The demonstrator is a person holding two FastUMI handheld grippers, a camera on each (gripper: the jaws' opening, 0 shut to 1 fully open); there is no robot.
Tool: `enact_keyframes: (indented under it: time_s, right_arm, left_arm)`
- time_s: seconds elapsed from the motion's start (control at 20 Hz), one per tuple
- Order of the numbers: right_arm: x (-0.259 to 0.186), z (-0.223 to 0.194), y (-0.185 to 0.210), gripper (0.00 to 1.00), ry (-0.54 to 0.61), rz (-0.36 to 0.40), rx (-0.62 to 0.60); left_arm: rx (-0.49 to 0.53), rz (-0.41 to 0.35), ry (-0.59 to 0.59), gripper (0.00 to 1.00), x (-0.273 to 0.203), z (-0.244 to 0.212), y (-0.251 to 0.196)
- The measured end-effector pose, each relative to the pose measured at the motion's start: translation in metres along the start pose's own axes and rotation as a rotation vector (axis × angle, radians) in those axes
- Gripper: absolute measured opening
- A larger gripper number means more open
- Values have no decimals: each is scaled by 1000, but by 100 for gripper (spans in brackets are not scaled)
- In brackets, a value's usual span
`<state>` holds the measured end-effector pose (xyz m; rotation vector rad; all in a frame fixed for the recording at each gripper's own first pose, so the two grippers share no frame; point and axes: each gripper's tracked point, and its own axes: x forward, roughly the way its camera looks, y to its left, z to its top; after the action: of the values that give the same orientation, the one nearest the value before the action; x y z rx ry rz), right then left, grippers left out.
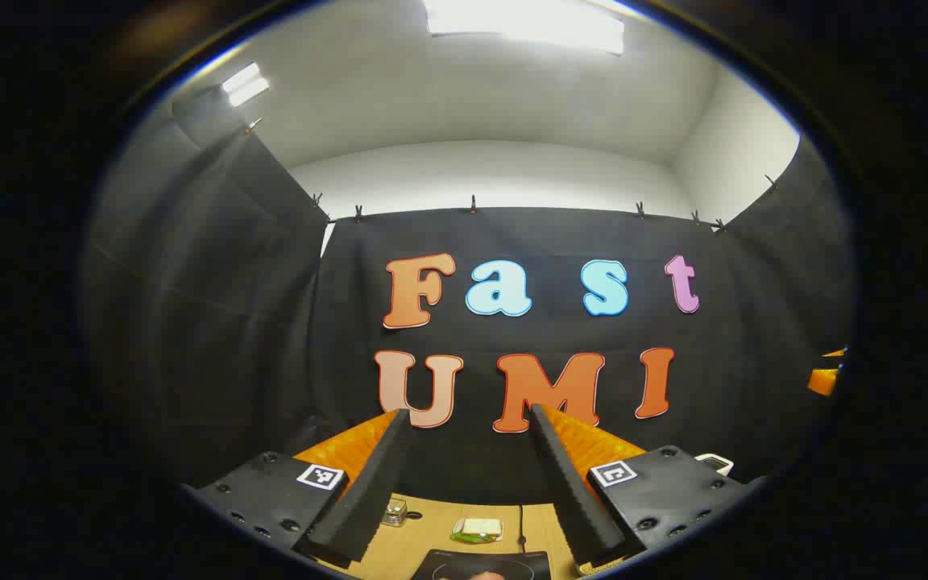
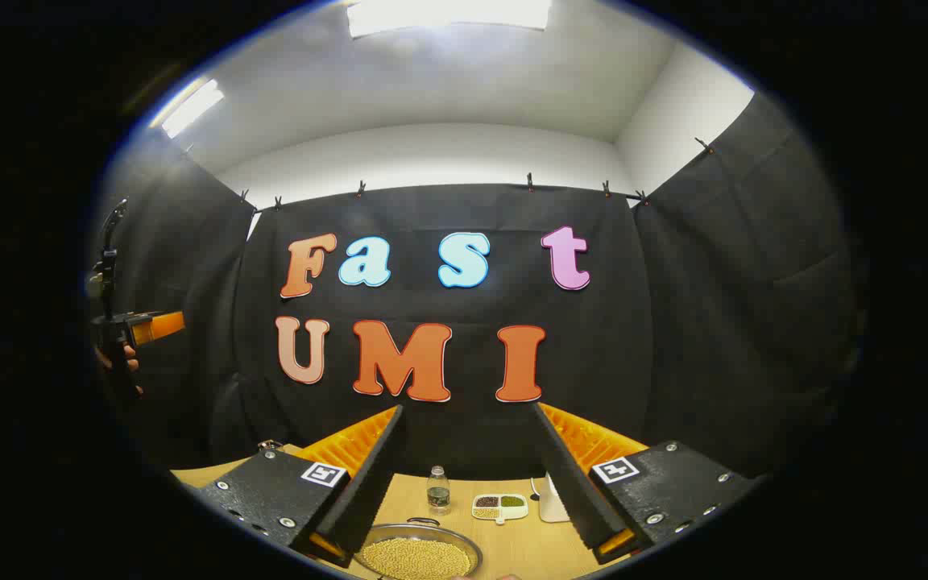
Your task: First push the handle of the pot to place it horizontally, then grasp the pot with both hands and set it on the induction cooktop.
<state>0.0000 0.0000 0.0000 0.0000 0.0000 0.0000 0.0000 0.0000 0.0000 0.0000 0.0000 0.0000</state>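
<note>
Wooden table [image 2: 512, 540] lies below; pot [image 2: 418, 556] at 6 o'clock under the right gripper [image 2: 468, 467], nearer, both grippers wide; left gripper [image 1: 468, 475].

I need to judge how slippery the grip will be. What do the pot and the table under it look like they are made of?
The pot looks like bare metal, likely stainless steel: its thin rim is silvery and catches the light; yellowish grains hide the inside. The table looks like wood or wood-look laminate: a matte, even tan surface, with the grain too faint to tell which.
</note>
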Motion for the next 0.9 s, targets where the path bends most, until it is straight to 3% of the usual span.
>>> enact_keyframes:
  time_s: [0.05, 0.2, 0.25, 0.3, 0.35, 0.45, 0.5, 0.55, 0.65, 0.7, 0.9]
  right_arm:
    - [3, 0, 3, 100, 1, 5, 2]
    - [7, -1, 8, 100, 9, 24, 13]
    - [7, -1, 9, 100, 9, 28, 16]
    - [7, 1, 11, 95, 9, 30, 18]
    - [8, 2, 12, 100, 5, 33, 19]
    - [10, 5, 14, 95, -2, 34, 20]
    - [10, 6, 18, 100, -1, 41, 19]
    - [11, 5, 21, 95, 2, 48, 22]
    - [10, 5, 26, 95, 9, 63, 33]
    - [10, 6, 27, 95, 11, 67, 37]
    - [9, 9, 27, 95, 14, 71, 40]
  left_arm:
    - [5, 1, -4, 98, 1, 1, 0]
    - [32, 9, 0, 93, -2, 0, 0]
    - [35, 11, -5, 98, -3, 2, 1]
    - [32, 13, -12, 98, -2, 3, 0]
    - [32, 14, -17, 95, -2, 4, -1]
    - [37, 22, -25, 95, -1, 4, 2]
    - [38, 23, -29, 95, 2, 5, 4]
    - [35, 20, -33, 95, 4, 5, 4]
    - [29, 13, -40, 98, 4, 6, 2]
    - [31, 16, -46, 93, 4, 7, 4]
    - [45, 16, -67, 98, 2, 12, 2]
